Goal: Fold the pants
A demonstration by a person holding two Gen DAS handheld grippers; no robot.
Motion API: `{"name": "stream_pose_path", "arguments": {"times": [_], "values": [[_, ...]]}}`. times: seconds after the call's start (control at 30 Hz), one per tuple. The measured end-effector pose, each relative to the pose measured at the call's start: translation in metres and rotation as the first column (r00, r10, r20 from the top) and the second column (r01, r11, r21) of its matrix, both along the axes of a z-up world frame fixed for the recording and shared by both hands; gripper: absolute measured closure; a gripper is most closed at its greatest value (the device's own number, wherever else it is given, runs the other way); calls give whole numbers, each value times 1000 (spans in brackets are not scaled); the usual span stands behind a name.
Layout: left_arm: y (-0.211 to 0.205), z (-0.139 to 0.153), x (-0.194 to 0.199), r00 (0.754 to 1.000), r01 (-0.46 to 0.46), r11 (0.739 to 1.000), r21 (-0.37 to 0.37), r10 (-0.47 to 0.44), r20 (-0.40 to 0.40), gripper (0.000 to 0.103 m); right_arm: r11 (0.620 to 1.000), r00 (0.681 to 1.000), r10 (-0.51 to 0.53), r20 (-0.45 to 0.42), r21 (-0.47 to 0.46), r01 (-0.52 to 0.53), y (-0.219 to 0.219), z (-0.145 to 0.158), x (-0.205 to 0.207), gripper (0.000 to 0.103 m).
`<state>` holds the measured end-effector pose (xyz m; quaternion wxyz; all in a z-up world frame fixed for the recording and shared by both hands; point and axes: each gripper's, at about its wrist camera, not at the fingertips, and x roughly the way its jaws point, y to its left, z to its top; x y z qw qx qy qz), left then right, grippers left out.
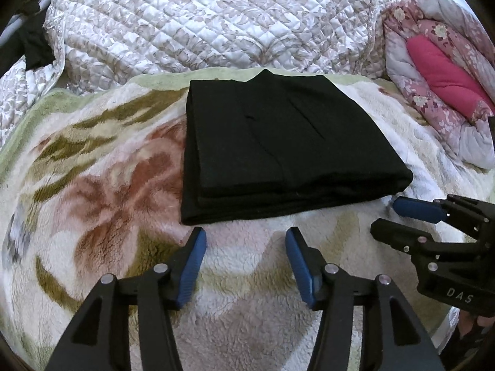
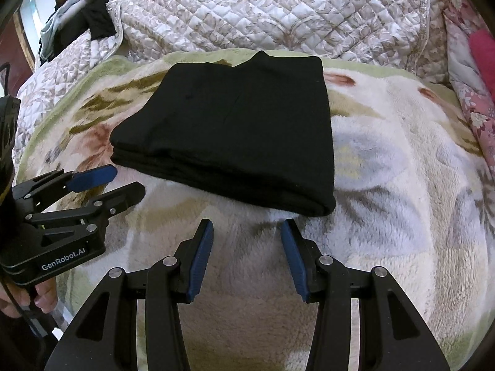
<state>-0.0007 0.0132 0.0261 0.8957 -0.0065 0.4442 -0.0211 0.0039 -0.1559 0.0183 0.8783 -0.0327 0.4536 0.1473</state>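
Observation:
The black pants [image 1: 278, 145] lie folded into a thick, layered rectangle on the fleece blanket [image 1: 92, 185]; the right wrist view shows the same pants [image 2: 235, 130]. My left gripper [image 1: 246, 238] stands open just short of the stack's near edge, nothing between its blue pads. It also appears at the left of the right wrist view as the left gripper [image 2: 126, 181], open, beside the stack's near left corner. My right gripper [image 2: 246, 227] is open too, just short of the stack's near right corner, and shows as the right gripper [image 1: 383, 215] at the right of the left wrist view.
A quilted floral bedspread [image 1: 201, 21] rises behind the blanket. A pink floral duvet [image 1: 442, 92] is bunched at the right. Dark clothes [image 2: 92, 15] hang at the far left. A hand [image 2: 37, 296] holds the left gripper's handle.

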Motion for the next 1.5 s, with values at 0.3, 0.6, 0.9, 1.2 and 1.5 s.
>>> {"name": "stream_pose_path", "arguments": {"times": [0.3,0.6,0.9,1.2,1.5], "values": [[-2,-4,3,1000,-16,999,41,16,14,29,1000,1000,3,19,-29,-3,0,-2,0,52],[1,-4,3,1000,-23,999,33,22,9,27,999,1000,7,27,-40,-6,0,-3,1,49],[1,-4,3,1000,-20,999,34,20,8,26,999,1000,9,29,-50,-8,1,-4,2,48],[1,-4,3,1000,-22,999,33,22,7,25,998,999,12,34,-55,-10,2,-5,2,47],[0,-6,3,1000,-25,999,40,24,5,25,998,999,13,37,-57,-11,2,-6,2,46]]}}
